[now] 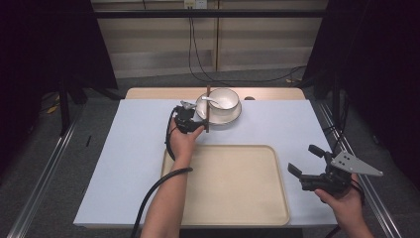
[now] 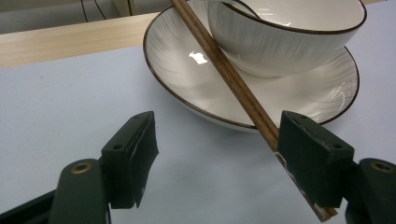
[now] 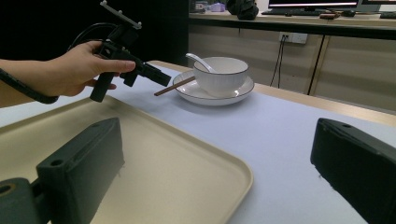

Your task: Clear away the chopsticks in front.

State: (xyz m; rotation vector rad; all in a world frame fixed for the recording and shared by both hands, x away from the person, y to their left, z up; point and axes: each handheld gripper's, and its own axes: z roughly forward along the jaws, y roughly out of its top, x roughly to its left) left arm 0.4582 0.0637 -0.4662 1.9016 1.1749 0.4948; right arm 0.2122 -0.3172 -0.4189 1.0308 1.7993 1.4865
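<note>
A white bowl [image 1: 225,99] with a dark rim stands on a matching plate [image 1: 236,116] at the far middle of the table, and a white spoon [image 1: 210,99] lies in the bowl. A pair of brown chopsticks [image 1: 208,111] leans over the plate's left rim. My left gripper [image 1: 198,118] is open at the chopsticks' near end. In the left gripper view the chopsticks [image 2: 233,79] run along the inner face of the right-hand jaw, the other jaw well apart. My right gripper [image 1: 304,159] is open and holds nothing, right of the beige tray [image 1: 233,198].
The table carries a pale blue mat [image 1: 129,148] with a bare wooden strip [image 1: 163,92] at its far edge. The beige tray [image 3: 177,172] lies at the near middle of the mat. Cables [image 1: 198,59] run over the floor behind the table.
</note>
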